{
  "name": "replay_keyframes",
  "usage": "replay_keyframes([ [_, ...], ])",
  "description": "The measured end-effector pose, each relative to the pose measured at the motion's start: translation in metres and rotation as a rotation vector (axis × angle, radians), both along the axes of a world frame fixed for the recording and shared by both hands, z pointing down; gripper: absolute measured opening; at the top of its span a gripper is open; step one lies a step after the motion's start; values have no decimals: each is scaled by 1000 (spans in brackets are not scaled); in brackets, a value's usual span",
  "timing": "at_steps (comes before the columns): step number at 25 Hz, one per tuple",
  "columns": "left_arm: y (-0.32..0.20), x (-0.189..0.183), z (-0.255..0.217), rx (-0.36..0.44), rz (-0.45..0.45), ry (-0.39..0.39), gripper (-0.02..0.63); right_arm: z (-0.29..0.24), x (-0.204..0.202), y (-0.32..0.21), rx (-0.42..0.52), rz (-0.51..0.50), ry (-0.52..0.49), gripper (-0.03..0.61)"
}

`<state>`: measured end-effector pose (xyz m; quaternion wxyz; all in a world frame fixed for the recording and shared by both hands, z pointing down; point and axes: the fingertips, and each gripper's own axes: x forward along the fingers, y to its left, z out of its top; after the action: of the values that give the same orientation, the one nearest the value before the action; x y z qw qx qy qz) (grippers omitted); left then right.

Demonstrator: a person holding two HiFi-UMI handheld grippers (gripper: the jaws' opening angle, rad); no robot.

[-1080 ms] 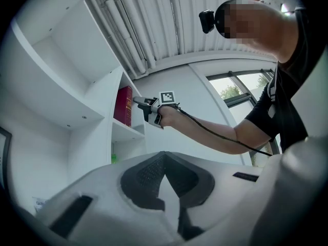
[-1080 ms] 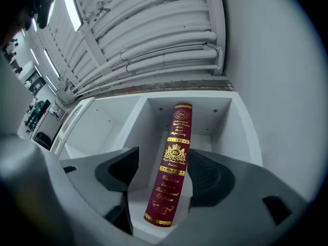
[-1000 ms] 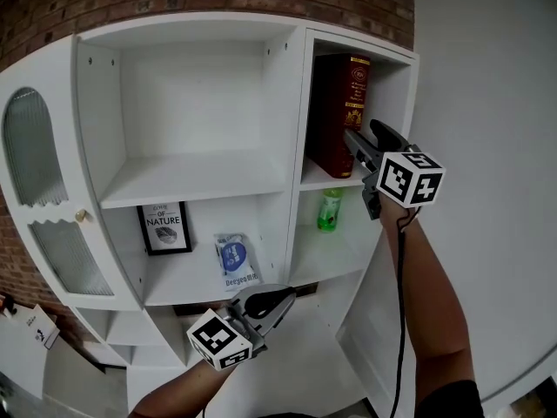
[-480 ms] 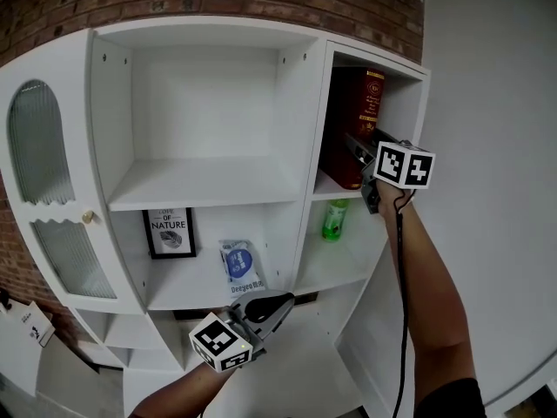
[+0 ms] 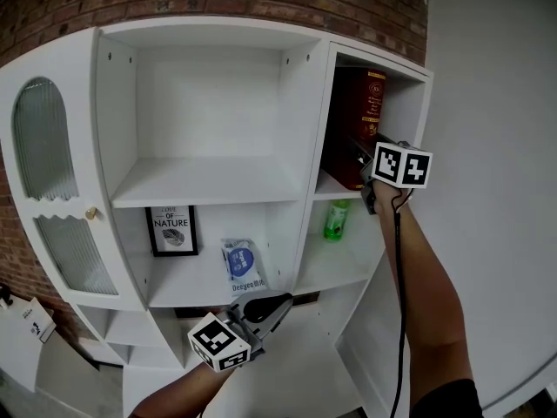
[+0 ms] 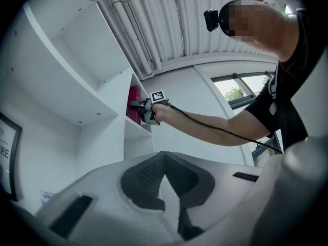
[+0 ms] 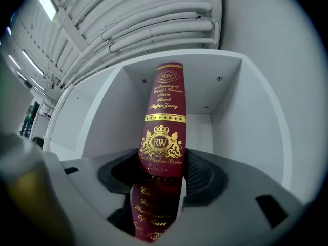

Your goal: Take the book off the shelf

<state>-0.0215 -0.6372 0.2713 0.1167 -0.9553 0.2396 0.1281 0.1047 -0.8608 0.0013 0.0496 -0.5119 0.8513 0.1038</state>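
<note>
Against a brick wall stands a white shelf unit [image 5: 298, 103]. The dark red book [image 5: 357, 116] stands in its top right compartment, not yet lifted out. My right hand-held gripper [image 5: 355, 152] is closing on the spine, pads touching both sides. My left hand-held gripper [image 5: 277, 306] hangs low, jaws together, empty. Pulling the book clear remains.

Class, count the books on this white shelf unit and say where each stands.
1: a dark red book standing in the top right compartment. Others may be hidden lower down.
</note>
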Motion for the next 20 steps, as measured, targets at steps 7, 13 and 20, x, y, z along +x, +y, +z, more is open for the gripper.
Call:
replay_keyframes([
  [7, 11, 15, -2, 5, -16, -13, 8, -3, 8, 27, 31, -68, -11, 244],
  [13, 26, 41, -6, 5, -32, -6, 8, -8, 37, 68, 83, -94, -27, 242],
  [20, 51, 91, -5, 2, -28, -17, 8, -5, 81, 118, 111, -142, -68, 242],
])
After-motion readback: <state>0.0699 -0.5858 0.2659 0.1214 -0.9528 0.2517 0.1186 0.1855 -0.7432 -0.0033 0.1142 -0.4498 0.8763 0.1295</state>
